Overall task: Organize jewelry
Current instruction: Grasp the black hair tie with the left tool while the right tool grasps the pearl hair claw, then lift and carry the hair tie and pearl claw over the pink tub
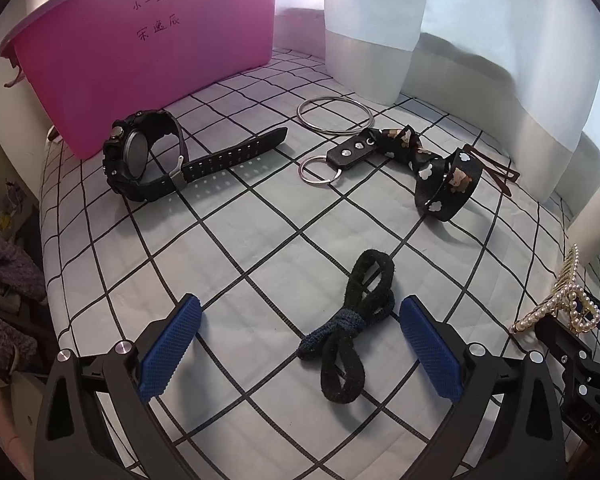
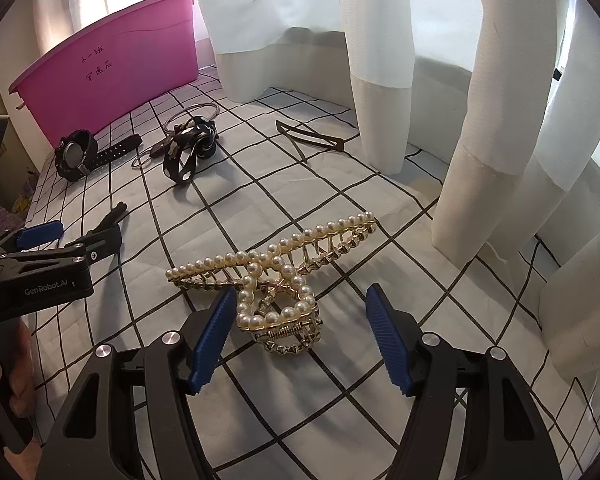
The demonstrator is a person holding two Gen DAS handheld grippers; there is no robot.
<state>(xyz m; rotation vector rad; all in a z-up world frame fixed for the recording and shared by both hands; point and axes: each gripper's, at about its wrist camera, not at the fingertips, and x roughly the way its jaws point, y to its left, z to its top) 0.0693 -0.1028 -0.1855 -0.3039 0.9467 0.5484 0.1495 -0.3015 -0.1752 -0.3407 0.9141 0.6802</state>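
My left gripper stands open over the checked cloth. A black hair tie knotted with a dark blue one lies between its blue pads, touching neither. My right gripper is open too, and the pearl hair claw sits between its fingers. The left pad is close to the claw's handle and the right pad stands well apart from it. In the left wrist view the pearl claw shows at the right edge. The left gripper appears at the left of the right wrist view.
Farther back lie a black watch, metal bangles, a patterned key strap with a ring and a brown hair clip. A pink tub stands at the back left. White curtains hang along the back and right.
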